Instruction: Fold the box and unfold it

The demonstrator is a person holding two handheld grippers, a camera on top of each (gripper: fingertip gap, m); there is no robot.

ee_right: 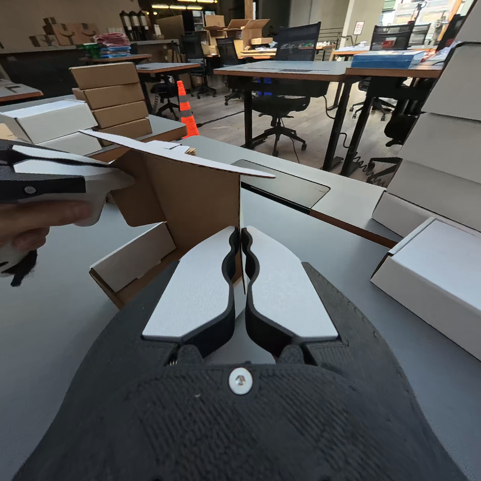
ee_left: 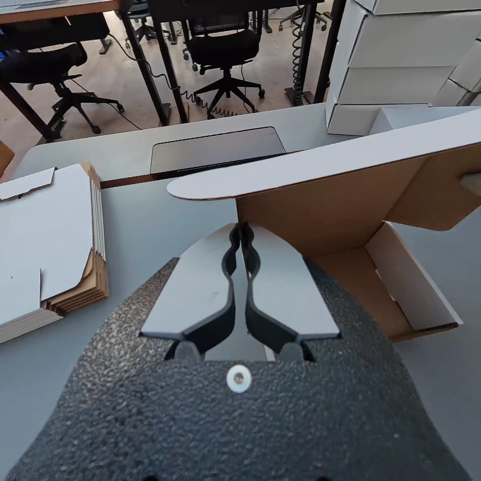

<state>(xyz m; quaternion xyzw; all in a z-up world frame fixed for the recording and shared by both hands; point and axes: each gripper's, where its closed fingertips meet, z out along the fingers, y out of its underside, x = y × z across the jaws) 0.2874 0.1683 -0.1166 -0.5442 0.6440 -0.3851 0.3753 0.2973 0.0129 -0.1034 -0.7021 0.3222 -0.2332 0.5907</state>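
Left wrist view, from left to right. At the left edge lies a stack of flat, unfolded cardboard sheets [ee_left: 49, 234], white on top with brown corrugated edges, resting on the pale grey table [ee_left: 145, 229]. In the lower centre, the left gripper [ee_left: 241, 230], black with white finger plates, has its two fingers pressed close together, pinching the upright edge of a half-folded cardboard box [ee_left: 338, 223], white outside and brown inside. The box fills the centre right of the frame: a rounded white flap juts out towards the left above the fingers, a brown wall stands upright, and a low side panel sits at the lower right. In the upper right corner rise stacked white cardboard boxes [ee_left: 406, 52]. Black office chairs [ee_left: 223, 44] stand on the floor along the top.

Right wrist view, from left to right. At the left edge a person's hand [ee_right: 33, 223] holds the left gripper, which reaches the box's brown wall. Brown boxes [ee_right: 114, 96] are stacked in the upper left. An orange traffic cone [ee_right: 186, 112] stands above centre. In the lower centre, the right gripper [ee_right: 240, 231] has its fingers nearly closed on the thin vertical edge of the same box. A closed white box [ee_right: 437, 273] lies at the right edge.
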